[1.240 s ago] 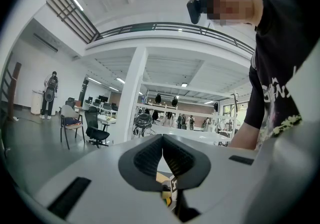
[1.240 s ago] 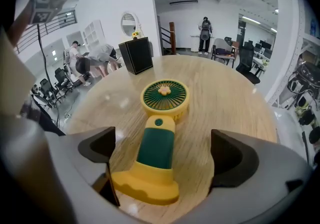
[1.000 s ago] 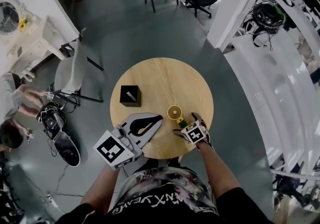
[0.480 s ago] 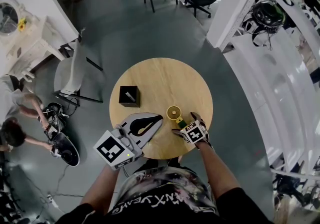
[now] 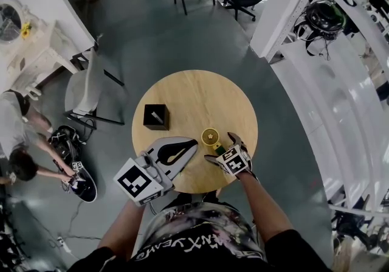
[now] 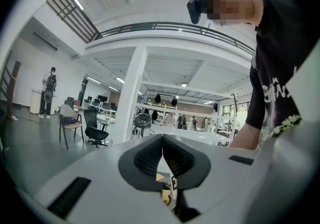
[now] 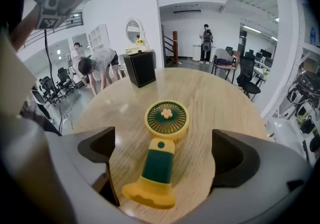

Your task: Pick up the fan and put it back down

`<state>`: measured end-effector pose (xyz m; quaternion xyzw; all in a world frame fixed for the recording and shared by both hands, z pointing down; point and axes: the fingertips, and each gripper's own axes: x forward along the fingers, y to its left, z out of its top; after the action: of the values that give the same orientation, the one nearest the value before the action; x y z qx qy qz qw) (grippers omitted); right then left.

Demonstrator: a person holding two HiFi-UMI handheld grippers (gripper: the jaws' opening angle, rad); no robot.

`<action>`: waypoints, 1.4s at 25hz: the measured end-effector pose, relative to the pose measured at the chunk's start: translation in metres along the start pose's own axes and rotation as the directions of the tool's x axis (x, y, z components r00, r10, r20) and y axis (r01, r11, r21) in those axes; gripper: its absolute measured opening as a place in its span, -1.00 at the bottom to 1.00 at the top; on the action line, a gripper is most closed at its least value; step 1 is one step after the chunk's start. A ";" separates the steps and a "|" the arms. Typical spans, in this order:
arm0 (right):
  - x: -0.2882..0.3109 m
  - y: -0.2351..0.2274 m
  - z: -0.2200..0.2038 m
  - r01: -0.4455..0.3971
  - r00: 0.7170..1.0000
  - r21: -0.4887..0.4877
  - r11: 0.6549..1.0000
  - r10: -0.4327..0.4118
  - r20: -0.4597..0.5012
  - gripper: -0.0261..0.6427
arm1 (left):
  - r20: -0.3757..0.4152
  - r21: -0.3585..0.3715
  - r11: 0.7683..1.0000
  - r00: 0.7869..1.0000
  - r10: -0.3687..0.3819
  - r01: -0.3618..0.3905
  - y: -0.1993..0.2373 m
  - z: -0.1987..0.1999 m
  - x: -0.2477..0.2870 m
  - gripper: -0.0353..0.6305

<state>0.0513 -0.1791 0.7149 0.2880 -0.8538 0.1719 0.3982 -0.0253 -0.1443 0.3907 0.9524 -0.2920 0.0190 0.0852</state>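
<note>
A small hand fan (image 5: 211, 137) with a yellow head and a green handle lies flat on the round wooden table (image 5: 194, 91). In the right gripper view the fan (image 7: 161, 143) lies head away, its yellow base nearest the camera. My right gripper (image 5: 222, 148) is open, with one jaw on each side of the fan's handle and base (image 7: 162, 155); neither jaw touches it. My left gripper (image 5: 182, 150) is shut and holds nothing, hanging over the table's near left edge. In the left gripper view its jaws (image 6: 162, 144) meet and point up at the room.
A black box (image 5: 156, 116) stands on the table's left part, also seen in the right gripper view (image 7: 141, 67). A grey chair (image 5: 88, 85) stands left of the table. A person (image 5: 21, 143) crouches on the floor at far left beside bags.
My right gripper has edged a little closer around the fan. The crouching person at the left has shifted. My left gripper has not moved.
</note>
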 end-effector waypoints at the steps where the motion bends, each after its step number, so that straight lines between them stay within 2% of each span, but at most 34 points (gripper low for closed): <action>1: -0.003 0.001 0.007 -0.001 1.000 -0.006 1.000 0.001 0.017 0.83 | 0.001 0.000 1.000 1.000 -0.001 0.001 0.000 0.000 0.000 -0.84; 7: -0.030 0.010 0.056 -0.007 0.991 -0.054 0.999 0.014 0.133 0.83 | 0.002 0.002 1.000 1.000 0.001 -0.001 0.000 0.001 0.002 -0.84; 12: -0.068 0.021 0.103 -0.012 0.969 -0.101 0.995 0.036 0.244 0.83 | 0.002 0.005 1.000 1.000 0.005 -0.005 0.000 0.003 0.002 -0.84; 22: -0.160 0.053 0.199 -0.005 0.882 -0.181 0.983 0.089 0.462 0.83 | 0.016 0.017 1.000 1.000 0.000 -0.001 0.000 0.010 0.002 -0.84; 26: -0.184 0.062 0.219 0.002 0.854 -0.203 0.979 0.104 0.510 0.83 | 0.030 0.035 0.999 1.000 -0.008 0.007 -0.003 0.020 0.004 -0.84; 31: -0.201 0.074 0.236 0.031 0.800 -0.271 0.962 0.139 0.583 0.83 | 0.039 0.040 0.999 0.999 -0.006 0.004 -0.003 0.023 0.001 -0.84; 35: -0.208 0.076 0.240 0.031 0.788 -0.272 0.962 0.144 0.599 0.83 | 0.041 0.042 0.999 0.999 -0.001 0.000 -0.003 0.024 0.001 -0.84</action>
<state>-0.0287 -0.1719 0.3983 0.2456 -0.9600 -0.0356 0.1294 -0.0235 -0.1466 0.3669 0.9543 -0.2930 0.0058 0.0593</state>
